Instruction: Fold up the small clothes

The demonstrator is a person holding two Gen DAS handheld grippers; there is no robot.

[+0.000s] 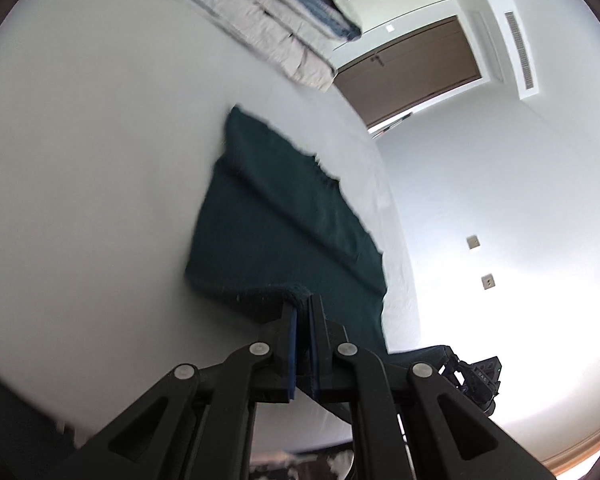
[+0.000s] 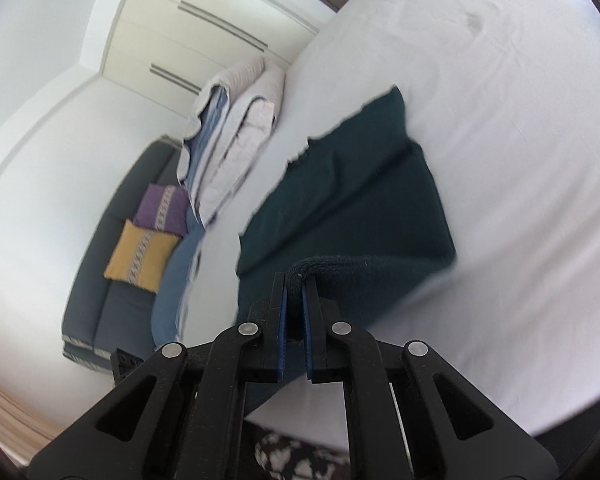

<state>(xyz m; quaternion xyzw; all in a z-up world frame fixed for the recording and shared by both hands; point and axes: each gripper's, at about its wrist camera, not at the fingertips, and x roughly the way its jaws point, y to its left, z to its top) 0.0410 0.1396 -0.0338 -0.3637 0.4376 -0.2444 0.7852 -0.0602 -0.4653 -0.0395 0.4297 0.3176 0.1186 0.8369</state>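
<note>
We have both tongs — left gripper (image 1: 303,304), right gripper (image 2: 300,280) — clenched on the near edge of the cloth (image 1: 284,216), which runs up-frame across the bed (image 1: 80,140).

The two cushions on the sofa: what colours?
Purple cushion and yellow cushion, clearest in right wrist view.

Both views are bright with soft, even daylight, and the white wall (image 1: 500,208) is washed out by glare. The cloth (image 2: 352,200) edges look smeared, probably from motion. The fisheye lens bends lines strongly and leaves dark corners.
</note>
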